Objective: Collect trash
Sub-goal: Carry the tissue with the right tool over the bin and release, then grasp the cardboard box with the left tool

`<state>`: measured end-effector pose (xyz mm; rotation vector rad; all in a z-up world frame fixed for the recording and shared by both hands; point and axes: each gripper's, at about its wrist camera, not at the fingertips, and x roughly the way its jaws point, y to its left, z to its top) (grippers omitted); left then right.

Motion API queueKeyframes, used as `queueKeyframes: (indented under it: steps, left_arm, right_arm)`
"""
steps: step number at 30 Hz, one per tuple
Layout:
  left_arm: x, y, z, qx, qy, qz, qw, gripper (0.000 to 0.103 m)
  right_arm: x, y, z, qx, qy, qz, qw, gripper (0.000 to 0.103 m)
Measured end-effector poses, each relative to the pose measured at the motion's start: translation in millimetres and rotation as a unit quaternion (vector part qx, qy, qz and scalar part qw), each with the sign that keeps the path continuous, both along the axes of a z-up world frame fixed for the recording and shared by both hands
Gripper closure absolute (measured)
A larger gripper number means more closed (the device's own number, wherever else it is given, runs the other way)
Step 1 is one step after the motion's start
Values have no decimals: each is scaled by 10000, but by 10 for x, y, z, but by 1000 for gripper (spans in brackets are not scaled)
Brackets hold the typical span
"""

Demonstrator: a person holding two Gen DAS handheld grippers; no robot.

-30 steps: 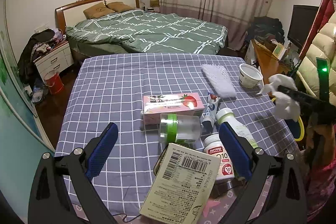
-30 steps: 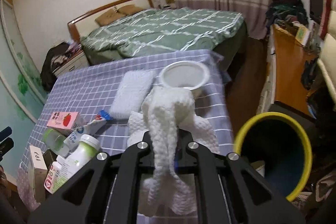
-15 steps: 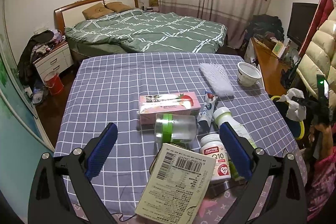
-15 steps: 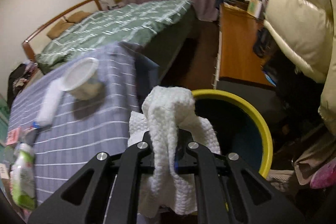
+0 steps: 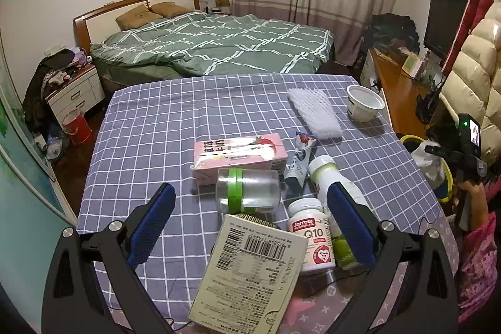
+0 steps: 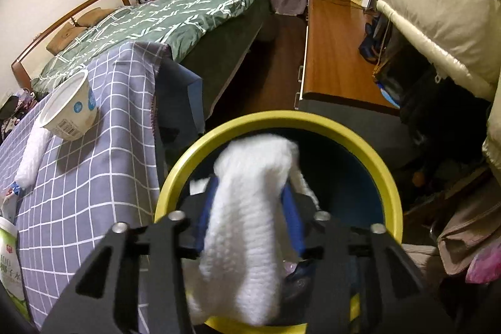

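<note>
Right tongs (image 6: 249, 202): I had just been spreading my jaws; the white paper towel (image 6: 247, 227) lay loose between the blue pads, no longer pinched.
Towel's place: over the mouth of the yellow-rimmed bin (image 6: 369, 158), beside the checked table (image 6: 94, 177).
Left tongs (image 5: 250, 221): wide apart, holding nothing, above the barcoded box (image 5: 250, 268) and supplement bottle (image 5: 311, 235).

Left gripper (image 5: 250, 223) (jaws wide) above boxes (image 5: 249, 271), bottles (image 5: 311, 235), checked tablecloth (image 5: 150, 127)
</note>
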<state>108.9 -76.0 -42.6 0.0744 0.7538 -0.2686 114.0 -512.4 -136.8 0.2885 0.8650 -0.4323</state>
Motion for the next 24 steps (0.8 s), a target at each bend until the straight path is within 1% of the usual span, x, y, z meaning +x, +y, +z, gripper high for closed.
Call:
queueKeyframes:
  steps: [7, 11, 15, 19, 24]
  left_arm:
    - [-3, -10, -20, 2, 14, -70, 10000, 7]
    - [1, -17, -71, -11, 97, -213, 9997, 7]
    - [-10, -59, -168, 104, 191, -483, 9986, 7]
    - [-16, -30, -308, -47, 417, -808, 9958, 7]
    - [5, -1, -512, 224, 540, -922, 9940, 7]
  right_arm:
    - [6, 20, 53, -33, -45, 17, 10000, 59]
    - [2, 36, 71, -30, -67, 30, 10000, 58]
    - [5, 52, 82, -16, -89, 45, 9999, 58]
    - [32, 100, 83, -16, -83, 109, 9999, 58]
    - [69, 144, 71, -16, -64, 183, 9998, 58]
